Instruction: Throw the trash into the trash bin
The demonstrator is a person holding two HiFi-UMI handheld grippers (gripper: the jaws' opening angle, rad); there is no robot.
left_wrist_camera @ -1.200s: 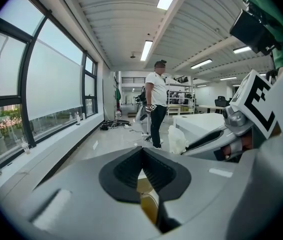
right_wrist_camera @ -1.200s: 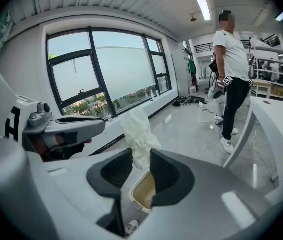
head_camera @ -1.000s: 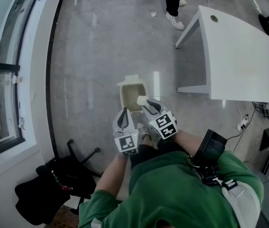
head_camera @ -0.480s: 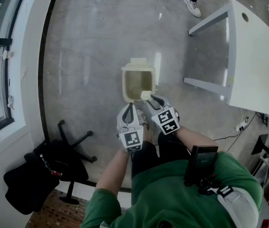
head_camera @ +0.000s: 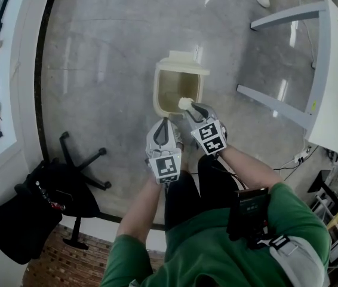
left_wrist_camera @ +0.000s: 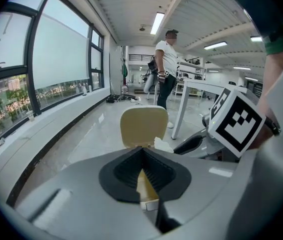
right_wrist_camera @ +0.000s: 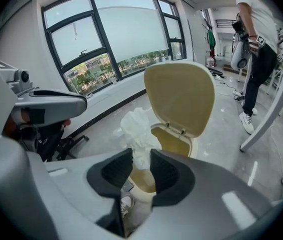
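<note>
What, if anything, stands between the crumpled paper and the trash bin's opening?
Nothing visible does. The trash bin's lid stands open, and the paper, clamped in the right gripper, is at its near rim.

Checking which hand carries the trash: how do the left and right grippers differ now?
The right gripper is shut on a crumpled white tissue; the left gripper is shut with nothing between its jaws. In the head view the right gripper's tip reaches over the rim of the open trash bin; the left gripper sits just short of it. Both point down toward the bin.
</note>
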